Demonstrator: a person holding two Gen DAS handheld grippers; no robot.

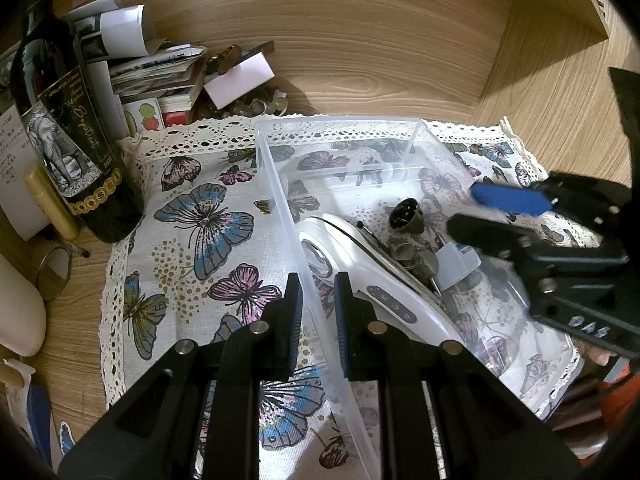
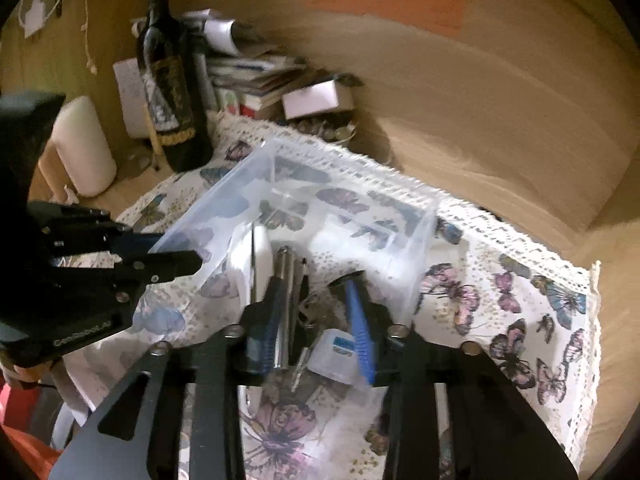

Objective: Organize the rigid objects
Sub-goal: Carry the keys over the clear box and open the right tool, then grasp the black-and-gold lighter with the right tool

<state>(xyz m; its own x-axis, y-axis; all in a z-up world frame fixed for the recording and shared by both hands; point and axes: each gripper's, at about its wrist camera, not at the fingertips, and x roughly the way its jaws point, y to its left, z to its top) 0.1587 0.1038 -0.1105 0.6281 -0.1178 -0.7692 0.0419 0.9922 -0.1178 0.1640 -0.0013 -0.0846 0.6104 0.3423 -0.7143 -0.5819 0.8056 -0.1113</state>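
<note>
At far left a wine bottle (image 1: 76, 140) and a heap of papers (image 1: 152, 76) stood on the wooden desk (image 1: 380, 48) beside the butterfly cloth (image 1: 200, 216); the left gripper (image 1: 318, 312) was clamped on the near wall of the clear bin (image 1: 276, 184), steadying it. Within the bin lay a white handheld device (image 1: 360, 264), metal oddments (image 1: 412, 240) and a small translucent case (image 2: 336, 354), suggesting sorting was well under way. At right, the right gripper (image 2: 316, 332) hovered over them, fingers apart and gripping nothing, while small bits by the papers remained outside
</note>
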